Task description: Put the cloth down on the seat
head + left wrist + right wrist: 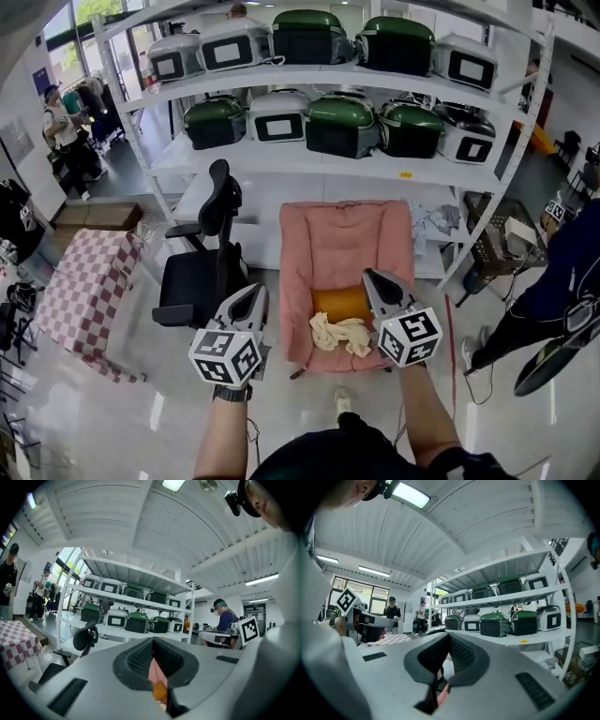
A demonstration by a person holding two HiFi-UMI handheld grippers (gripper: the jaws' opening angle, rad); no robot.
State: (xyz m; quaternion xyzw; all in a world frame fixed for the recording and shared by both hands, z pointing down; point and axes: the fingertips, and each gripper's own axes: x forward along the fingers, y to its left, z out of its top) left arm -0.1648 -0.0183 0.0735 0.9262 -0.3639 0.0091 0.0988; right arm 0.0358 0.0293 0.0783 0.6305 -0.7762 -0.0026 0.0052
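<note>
I see the cloth lying crumpled on the pink seat, close to its front edge and slightly toward its right side. It touches the front of the orange cushion, which sits further back on the same seat. Neither tool is touching the cloth.

My left gripper hovers off the seat's left edge, over the floor between the seat and the black office chair. In the left gripper view its jaws are clenched together with nothing between them, leaving only a thin sliver of pink and orange showing past them. My right gripper hangs above the seat's right edge, just beside the right end of the cloth. Its jaws are also closed tight and empty in the right gripper view.

Behind the seat stands a white shelf rack carrying 2 rows of green and white cookers. A red-checkered block sits on the floor at far left.
</note>
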